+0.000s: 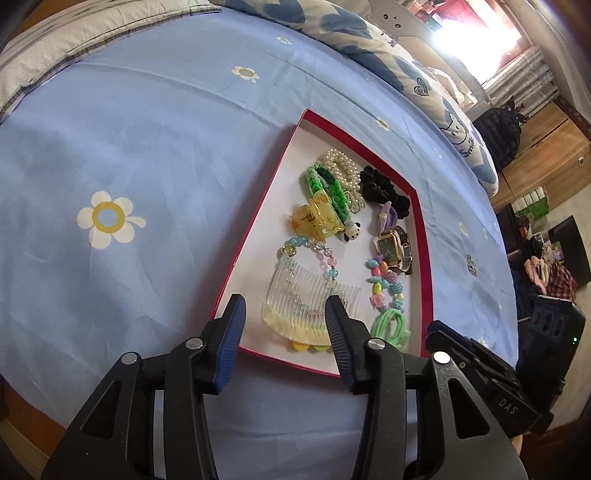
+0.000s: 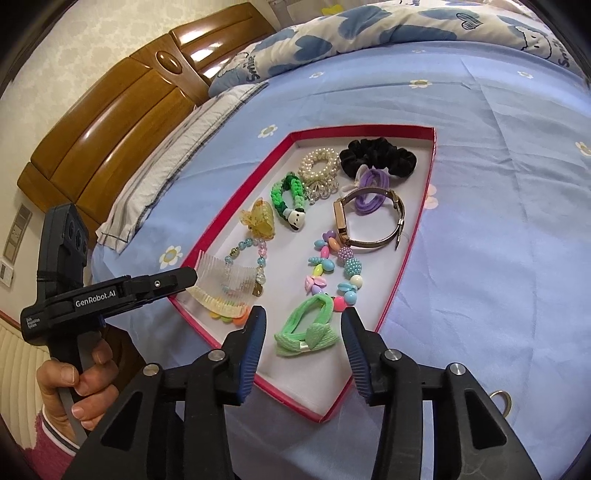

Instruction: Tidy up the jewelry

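We hover both tools at the near end of the red tray [image 2: 413, 254], left gripper [image 1: 284, 317] over the clear comb [image 1: 295, 306] and right gripper [image 2: 303, 325] over the green hair tie [image 2: 306, 328], jaws partly open and holding nothing, probably lining up a pick each. The jewelry lies spread in the tray, which sits on the blue flowered bed [image 1: 129, 166]. A wooden headboard [image 2: 122, 122] and a rumpled duvet [image 2: 369, 33] lie behind.

A blue flowered bedsheet [image 1: 147, 147] meets a wooden headboard [image 2: 122, 122]; a bright window [image 1: 480, 33] glares.
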